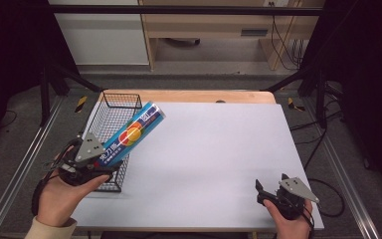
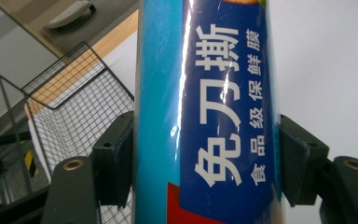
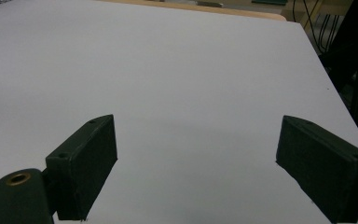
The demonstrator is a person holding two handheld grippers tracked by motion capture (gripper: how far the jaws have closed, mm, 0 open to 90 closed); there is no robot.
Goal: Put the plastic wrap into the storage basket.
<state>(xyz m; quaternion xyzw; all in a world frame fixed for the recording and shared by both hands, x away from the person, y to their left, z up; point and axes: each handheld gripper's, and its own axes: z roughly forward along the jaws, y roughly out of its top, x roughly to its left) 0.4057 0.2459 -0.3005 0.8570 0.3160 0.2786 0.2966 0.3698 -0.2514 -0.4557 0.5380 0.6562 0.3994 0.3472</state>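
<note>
High view, left of frame: the left tongs (image 1: 97,162) clamp a blue cling-film tube (image 1: 134,133), its long axis slanting up-right, seemingly above the wire basket (image 1: 110,119); the right tongs (image 1: 273,195) gape empty over the worktop (image 1: 214,149), lower right.

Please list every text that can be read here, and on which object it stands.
"免刀撕" in large white characters: on the blue roll box clamped in the left tool.
"食品级保鲜膜" in smaller white characters: beside it on the same box.
In the high view the box's print is too small to read.
</note>
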